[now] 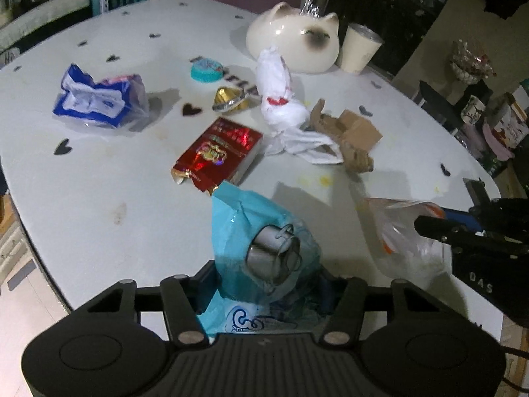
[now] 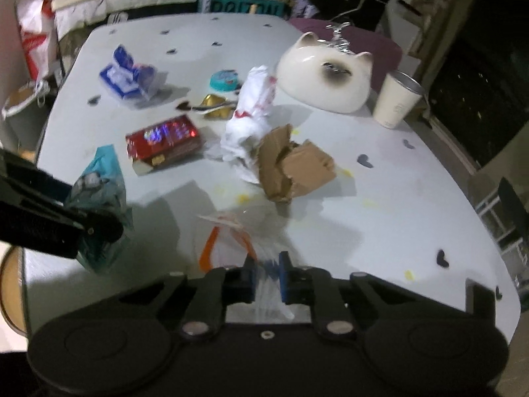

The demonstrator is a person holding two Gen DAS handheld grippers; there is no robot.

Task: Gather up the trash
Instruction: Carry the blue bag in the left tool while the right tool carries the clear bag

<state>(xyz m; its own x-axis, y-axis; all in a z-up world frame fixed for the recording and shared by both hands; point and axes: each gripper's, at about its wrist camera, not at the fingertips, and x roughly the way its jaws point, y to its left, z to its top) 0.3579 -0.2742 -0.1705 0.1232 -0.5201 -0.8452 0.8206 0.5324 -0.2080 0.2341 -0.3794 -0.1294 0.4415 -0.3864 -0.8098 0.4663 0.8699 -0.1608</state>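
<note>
Closest to my left camera, the left gripper has its jaws closed around a crumpled teal plastic bag, which stands up between the fingers with a small shiny metal cup showing through it. My right gripper is clamped nearly shut on a thin clear plastic bag with orange trim; the film bunches between the blue pads, though the picture is blurred there. Both bags sit at the near edge of the white table, the clear one to the right of the teal one.

Moving outward, a red foil packet lies flat just beyond the teal bag. To its right, a wad of white tissue with red marks stands against torn brown cardboard. Behind the packet is a gold foil wrapper and a small teal round lid. Far left, a blue and white wrapper lies on its own. At the far edge sit a cream cat-shaped ceramic piece and a pale cup beside it.
</note>
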